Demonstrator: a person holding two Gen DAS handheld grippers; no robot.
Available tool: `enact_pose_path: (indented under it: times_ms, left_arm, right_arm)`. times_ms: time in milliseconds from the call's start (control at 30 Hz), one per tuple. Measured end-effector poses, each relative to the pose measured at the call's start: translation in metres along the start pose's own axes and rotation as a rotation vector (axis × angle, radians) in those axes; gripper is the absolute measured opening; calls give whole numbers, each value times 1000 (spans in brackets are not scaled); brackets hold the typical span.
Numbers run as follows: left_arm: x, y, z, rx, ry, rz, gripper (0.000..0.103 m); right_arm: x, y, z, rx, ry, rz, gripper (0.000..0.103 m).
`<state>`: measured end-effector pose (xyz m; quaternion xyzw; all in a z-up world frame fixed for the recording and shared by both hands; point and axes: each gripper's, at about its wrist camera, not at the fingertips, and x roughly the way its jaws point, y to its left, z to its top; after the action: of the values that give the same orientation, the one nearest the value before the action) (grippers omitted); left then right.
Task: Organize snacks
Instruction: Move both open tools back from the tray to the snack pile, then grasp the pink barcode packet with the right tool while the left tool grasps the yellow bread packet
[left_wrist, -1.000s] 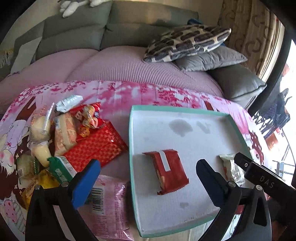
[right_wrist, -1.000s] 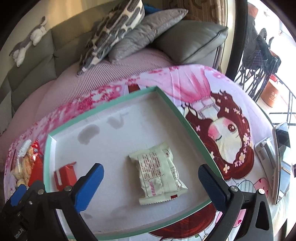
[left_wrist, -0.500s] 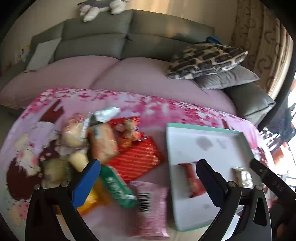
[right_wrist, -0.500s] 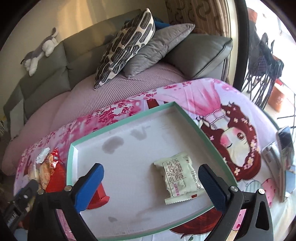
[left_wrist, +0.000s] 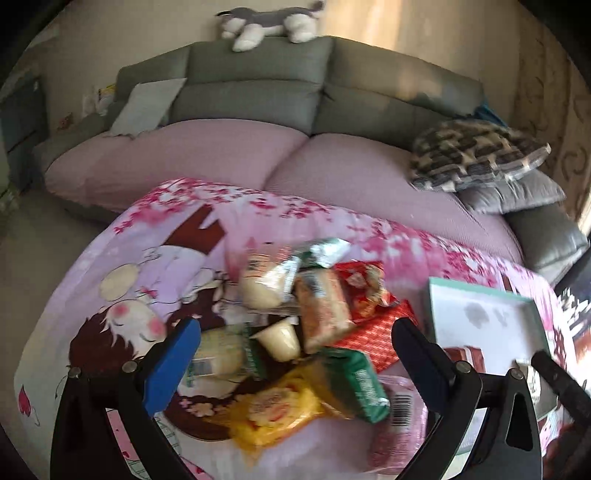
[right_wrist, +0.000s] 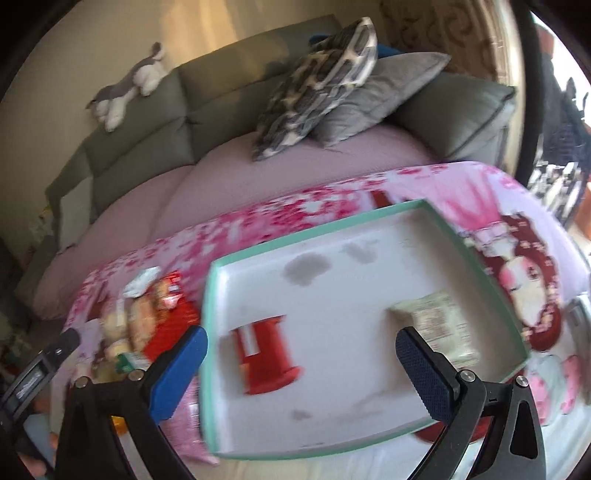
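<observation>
A pile of snacks (left_wrist: 306, 325) lies on the pink cartoon cloth: a yellow packet (left_wrist: 273, 410), a green packet (left_wrist: 358, 384), a jelly cup (left_wrist: 280, 338), a red wafer pack (left_wrist: 373, 339). My left gripper (left_wrist: 295, 354) is open and empty above the pile. The white tray with a teal rim (right_wrist: 210, 332) holds a red snack (right_wrist: 266, 362) and a pale green packet (right_wrist: 439, 325). My right gripper (right_wrist: 301, 369) is open and empty over the tray. The pile also shows left of the tray in the right wrist view (right_wrist: 140, 317).
A pink packet with a barcode (left_wrist: 399, 417) lies near the tray's left edge (left_wrist: 428, 306). A grey sofa with a pink cover (left_wrist: 258, 158), patterned cushions (right_wrist: 317, 85) and a plush toy (left_wrist: 269, 22) stands behind. A phone-like object (right_wrist: 580, 314) lies at the far right.
My left gripper has swung left from the tray to above the snack pile. My right gripper has moved left and back over the tray, so the red snack is between its fingers' view.
</observation>
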<state>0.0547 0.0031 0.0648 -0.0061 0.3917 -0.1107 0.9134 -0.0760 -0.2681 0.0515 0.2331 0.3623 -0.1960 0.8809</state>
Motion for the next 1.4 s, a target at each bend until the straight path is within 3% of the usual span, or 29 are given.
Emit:
enact_pose_path:
  times_ms: [133, 200, 333, 467, 700, 833, 1000, 1267, 1400]
  left_arm:
    - [-9, 18, 3, -39, -40, 66, 103]
    - [-11, 24, 2, -47, -58, 65, 103]
    - [-9, 29, 1, -69, -34, 78, 103]
    - [-8, 34, -3, -86, -26, 41, 103]
    - [18, 39, -26, -84, 100, 36, 102]
    - [22, 43, -33, -112, 133, 5, 102]
    - [38, 36, -45, -92, 234, -32, 102]
    - [52, 33, -51, -116, 295, -53, 102]
    - [54, 34, -52, -128, 306, -63, 102]
  right_arm:
    - [1, 24, -7, -54, 17, 98, 103]
    - [3, 36, -11, -77, 23, 148, 103]
    - [7, 56, -19, -123, 38, 132, 103]
    - [15, 68, -28, -148, 79, 155, 103]
    - [30, 85, -46, -235, 146, 144, 103]
    - [39, 91, -55, -226, 209, 178, 103]
    - [48, 96, -68, -210, 304, 240, 103]
    - [40, 104, -69, -257, 250, 184, 103]
    - [45, 99, -68, -227, 286, 192, 94]
